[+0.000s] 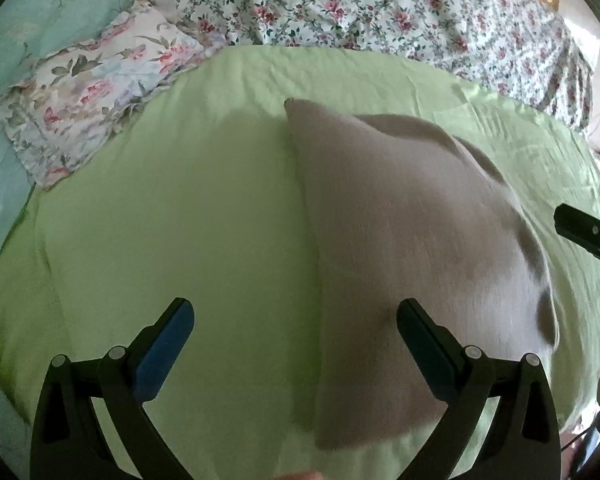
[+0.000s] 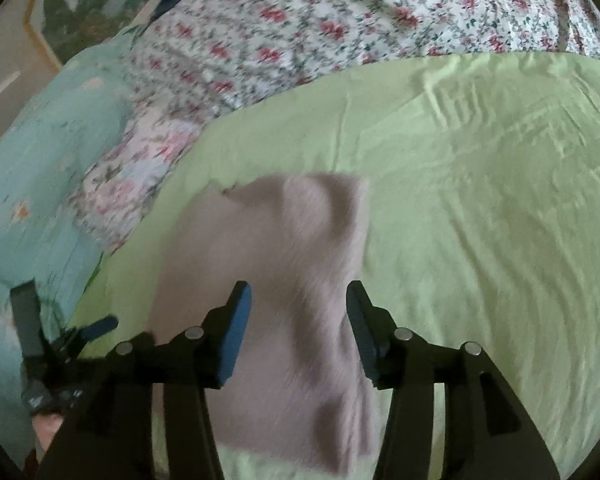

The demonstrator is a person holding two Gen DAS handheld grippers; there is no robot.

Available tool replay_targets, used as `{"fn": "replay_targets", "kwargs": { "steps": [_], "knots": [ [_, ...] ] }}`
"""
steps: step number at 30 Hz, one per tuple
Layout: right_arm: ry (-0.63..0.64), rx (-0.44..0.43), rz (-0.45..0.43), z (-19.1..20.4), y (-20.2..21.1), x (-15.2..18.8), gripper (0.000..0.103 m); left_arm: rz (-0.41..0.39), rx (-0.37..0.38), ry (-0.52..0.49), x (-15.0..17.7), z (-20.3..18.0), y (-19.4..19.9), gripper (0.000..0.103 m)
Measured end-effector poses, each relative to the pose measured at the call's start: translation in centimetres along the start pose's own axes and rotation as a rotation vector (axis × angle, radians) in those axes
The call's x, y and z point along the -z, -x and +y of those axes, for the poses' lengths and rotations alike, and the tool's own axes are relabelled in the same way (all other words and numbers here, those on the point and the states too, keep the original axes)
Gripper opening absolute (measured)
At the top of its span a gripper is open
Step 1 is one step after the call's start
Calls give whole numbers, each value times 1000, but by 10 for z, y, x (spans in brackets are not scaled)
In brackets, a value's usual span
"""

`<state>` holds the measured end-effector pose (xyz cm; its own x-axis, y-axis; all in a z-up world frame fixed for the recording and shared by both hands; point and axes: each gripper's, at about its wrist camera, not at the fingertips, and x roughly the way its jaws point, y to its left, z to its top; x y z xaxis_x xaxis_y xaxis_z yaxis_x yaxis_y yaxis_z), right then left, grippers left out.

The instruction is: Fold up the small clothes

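Green bedsheet [image 1: 180, 200] under pink cloth [image 1: 400, 240]. My left gripper [image 1: 296, 332], right gripper [image 2: 298, 312]: fingers wide apart, empty. Pinch near corners evenly.

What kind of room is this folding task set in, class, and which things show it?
Most likely a bedroom: the beige garment lies on a green sheet spread over a floral bedspread, with a flowered pillow beside it.

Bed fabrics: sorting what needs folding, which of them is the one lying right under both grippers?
The plain mauve cloth, spread on the green sheet; the floral quilt lies farther back.
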<state>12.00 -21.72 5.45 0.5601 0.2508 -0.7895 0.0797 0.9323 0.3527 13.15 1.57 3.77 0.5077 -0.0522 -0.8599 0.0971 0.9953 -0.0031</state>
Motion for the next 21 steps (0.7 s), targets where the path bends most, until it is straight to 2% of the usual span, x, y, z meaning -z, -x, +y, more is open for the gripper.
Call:
{"fn": "replay_targets", "kwargs": {
  "steps": [4, 9, 21],
  "knots": [
    [51, 7, 26, 16, 11, 27, 62, 9, -6, -10, 19, 3, 11, 102],
    [123, 35, 59, 32, 21, 54, 81, 25, -14, -22, 41, 8, 21, 102],
    [187, 62, 107, 41, 43, 94, 92, 35, -9, -90, 79, -4, 45, 102]
  ]
}}
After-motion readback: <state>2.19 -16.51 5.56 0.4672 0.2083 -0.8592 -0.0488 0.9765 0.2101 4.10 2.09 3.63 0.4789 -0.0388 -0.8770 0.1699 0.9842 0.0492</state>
